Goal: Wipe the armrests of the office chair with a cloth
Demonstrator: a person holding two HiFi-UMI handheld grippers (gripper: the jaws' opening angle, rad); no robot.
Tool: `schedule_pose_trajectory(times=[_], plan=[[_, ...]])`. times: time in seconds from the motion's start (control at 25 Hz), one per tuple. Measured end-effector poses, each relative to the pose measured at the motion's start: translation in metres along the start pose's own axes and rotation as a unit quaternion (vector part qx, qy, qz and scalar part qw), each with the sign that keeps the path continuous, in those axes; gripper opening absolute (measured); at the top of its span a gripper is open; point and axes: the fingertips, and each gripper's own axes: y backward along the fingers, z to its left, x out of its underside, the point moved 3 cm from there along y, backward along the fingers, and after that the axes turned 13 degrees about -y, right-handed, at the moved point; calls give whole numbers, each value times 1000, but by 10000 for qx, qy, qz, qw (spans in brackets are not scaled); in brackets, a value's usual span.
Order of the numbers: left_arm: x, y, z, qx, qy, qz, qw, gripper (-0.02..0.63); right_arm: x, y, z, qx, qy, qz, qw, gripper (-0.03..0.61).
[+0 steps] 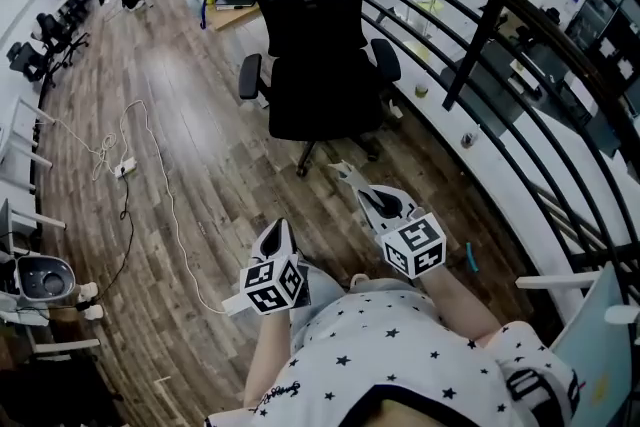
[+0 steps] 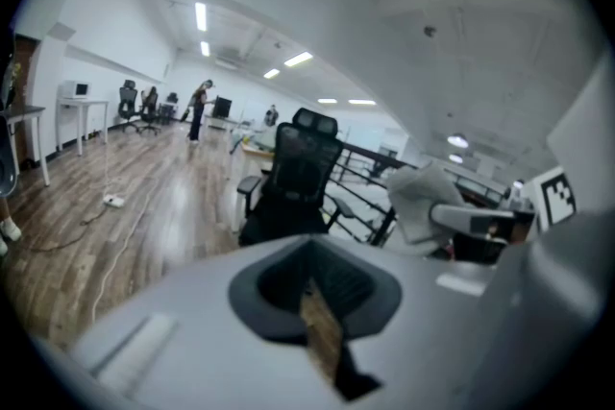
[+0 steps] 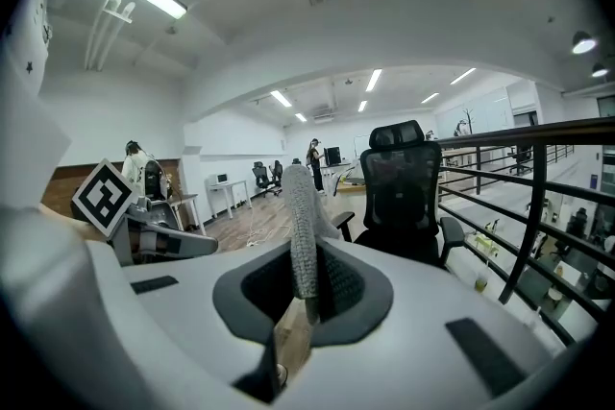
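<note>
A wooden floor (image 1: 180, 145) runs beside a dark railing (image 1: 490, 25), and the black office chair (image 1: 315, 45) stands ahead, well apart from both tools. Neither of its two armrests, one (image 1: 250, 75) at the left of the head view and one (image 1: 386, 61) at the right, is being touched. The left gripper (image 1: 279, 240) hangs low, jaws pressed together on nothing. The right gripper (image 1: 372, 200) clenches the grey cloth (image 3: 304, 226), which stands up from its jaws. This looks like the approach, before any wiping; the next move likely calls for closing in on the chair and laying the cloth flat on the nearer armrest
</note>
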Motion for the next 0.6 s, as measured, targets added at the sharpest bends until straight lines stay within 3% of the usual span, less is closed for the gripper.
schedule_pose_trajectory(times=[0.28,0.6], plan=[[17,9,-7,-199,199,38,9996,8,7,4,-1,-191,32,125,9997,25],[7,-15,3,-156,183,47,9997,8,2,-22,-8,-257,-29,195,9995,26]])
